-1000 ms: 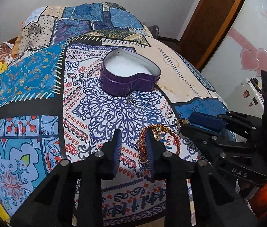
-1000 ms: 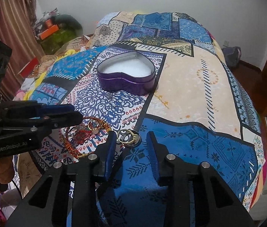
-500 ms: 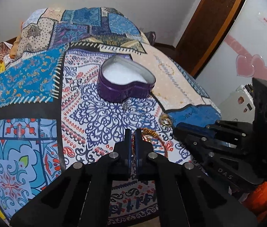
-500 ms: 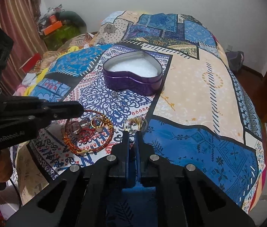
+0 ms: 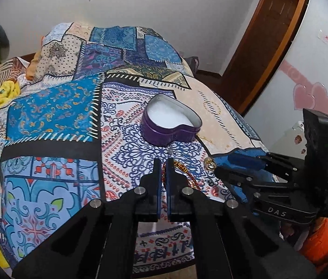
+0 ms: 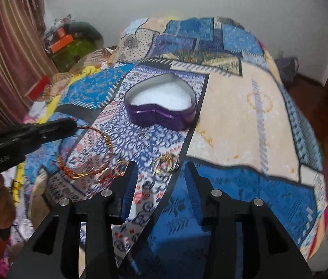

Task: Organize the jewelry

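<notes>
Bangle [image 6: 85, 153], blurred, seemingly pinched in left jaws; right jaws spread above rings [image 6: 166, 162].

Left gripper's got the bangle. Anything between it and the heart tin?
Nothing visible. The left gripper is shut on the bangle, and only bare quilt lies on the way to the open heart tin. The gold rings sit off to the right, by the open right gripper.
</notes>
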A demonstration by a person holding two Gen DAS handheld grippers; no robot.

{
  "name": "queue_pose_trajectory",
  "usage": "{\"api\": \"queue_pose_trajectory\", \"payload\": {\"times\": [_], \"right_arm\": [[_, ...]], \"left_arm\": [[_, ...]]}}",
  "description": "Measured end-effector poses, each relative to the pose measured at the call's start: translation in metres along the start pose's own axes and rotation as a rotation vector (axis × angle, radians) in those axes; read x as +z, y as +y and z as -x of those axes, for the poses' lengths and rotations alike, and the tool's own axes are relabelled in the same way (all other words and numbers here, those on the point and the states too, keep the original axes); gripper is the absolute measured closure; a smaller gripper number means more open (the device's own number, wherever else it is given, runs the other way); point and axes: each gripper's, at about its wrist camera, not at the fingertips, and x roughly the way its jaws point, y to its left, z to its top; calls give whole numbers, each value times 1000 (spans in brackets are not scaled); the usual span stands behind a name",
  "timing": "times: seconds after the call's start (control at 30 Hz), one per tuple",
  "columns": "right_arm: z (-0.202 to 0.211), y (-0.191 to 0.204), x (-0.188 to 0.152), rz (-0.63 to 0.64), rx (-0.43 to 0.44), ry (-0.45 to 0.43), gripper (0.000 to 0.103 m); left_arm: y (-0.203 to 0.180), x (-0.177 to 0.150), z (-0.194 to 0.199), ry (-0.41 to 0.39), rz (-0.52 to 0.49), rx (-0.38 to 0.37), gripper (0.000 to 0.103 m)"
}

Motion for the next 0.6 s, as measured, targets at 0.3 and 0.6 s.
{"api": "queue_pose_trajectory", "payload": {"times": [0.3,0.6], "right_arm": [[-17,6,1,51,-35,40,84],[-9,7,1,65,-60,12,96]], "left_arm": [[11,-4,-6,6,27,-8,101],[12,-1,-1,-9,33,-9,101]]}}
